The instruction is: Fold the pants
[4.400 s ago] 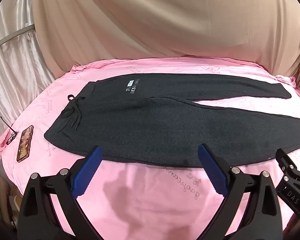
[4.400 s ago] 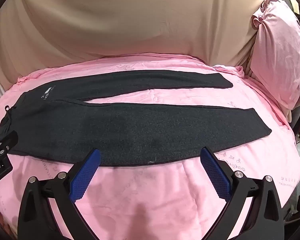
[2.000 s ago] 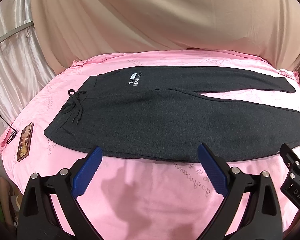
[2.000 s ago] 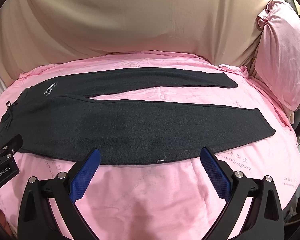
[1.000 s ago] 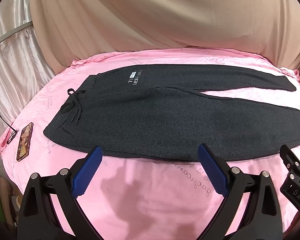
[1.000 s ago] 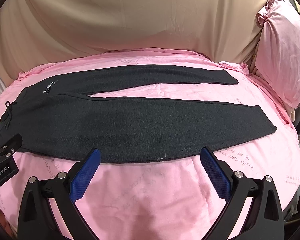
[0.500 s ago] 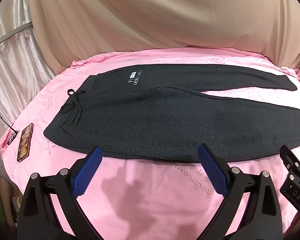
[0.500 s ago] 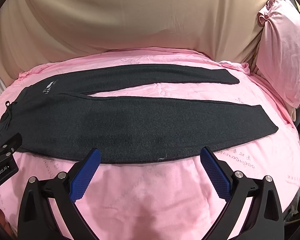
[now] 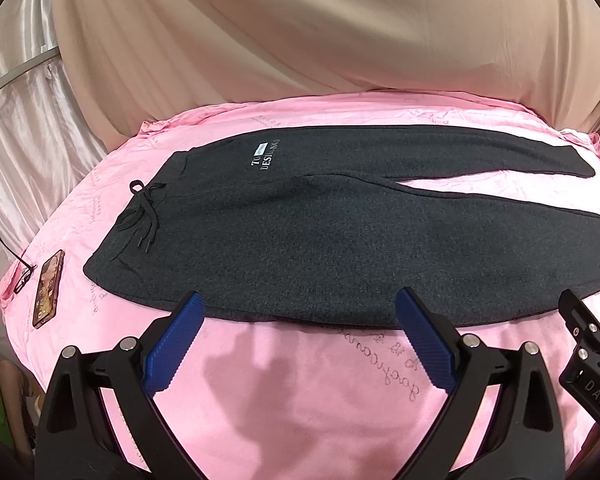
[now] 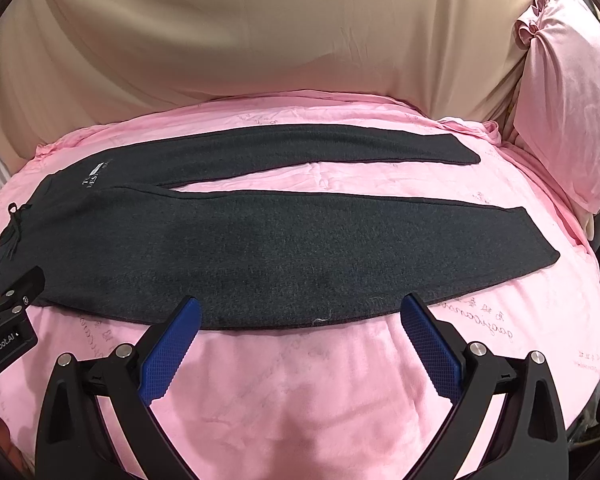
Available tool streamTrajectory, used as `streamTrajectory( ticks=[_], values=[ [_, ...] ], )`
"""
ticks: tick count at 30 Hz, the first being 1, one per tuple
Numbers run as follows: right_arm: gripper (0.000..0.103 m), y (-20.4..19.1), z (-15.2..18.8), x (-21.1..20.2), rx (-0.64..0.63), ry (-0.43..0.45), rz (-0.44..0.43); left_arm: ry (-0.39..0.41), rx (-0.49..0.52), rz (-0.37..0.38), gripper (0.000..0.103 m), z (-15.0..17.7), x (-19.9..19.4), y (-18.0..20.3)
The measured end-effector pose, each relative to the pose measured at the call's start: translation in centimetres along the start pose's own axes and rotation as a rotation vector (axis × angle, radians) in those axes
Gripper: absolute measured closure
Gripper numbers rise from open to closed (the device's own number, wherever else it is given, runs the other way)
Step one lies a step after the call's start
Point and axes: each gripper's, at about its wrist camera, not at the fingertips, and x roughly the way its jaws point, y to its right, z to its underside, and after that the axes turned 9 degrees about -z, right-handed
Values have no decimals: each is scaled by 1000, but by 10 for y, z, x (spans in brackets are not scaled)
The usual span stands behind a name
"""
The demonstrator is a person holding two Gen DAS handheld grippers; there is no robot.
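While the pants (image 9: 340, 232) lie spread flat on the pink bed (image 9: 300, 392) — waistband to the left, both legs running off to the right with a wedge of bare sheet between them — nothing has been folded yet, and most of the risk sits in the first grasp. Both the left gripper (image 9: 300, 316) and the right gripper (image 10: 300, 320) hang just short of the near hem with fingers spread wide, holding nothing. Judging from that, a pinch taken too deep would likely catch the soft sheet along with the knit, dragging the bedding up into the fold. Pinching only the top layer is the opposite danger: the near leg would peel apart rather than lift whole. Because the legs are splayed, carrying the near one over the far one could leave the cuffs at the right misaligned. The drawstring (image 9: 144, 216) at the waist lies loose and might get trapped in a crease. A phone (image 9: 48, 288) and glasses (image 9: 20, 268) rest at the left edge of the bed — a tug on the sheet could slide them off.
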Motion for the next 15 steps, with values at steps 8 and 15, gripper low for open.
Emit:
streamTrajectory(
  ticks=[8,15],
  values=[
    [5,13,-9,9,2,-15,-63,-25,-10,33,9,-4,7,-2],
    [5,145,-91,33,31,117,-203,-45,-100,130,9,-34,47,-45]
  ],
)
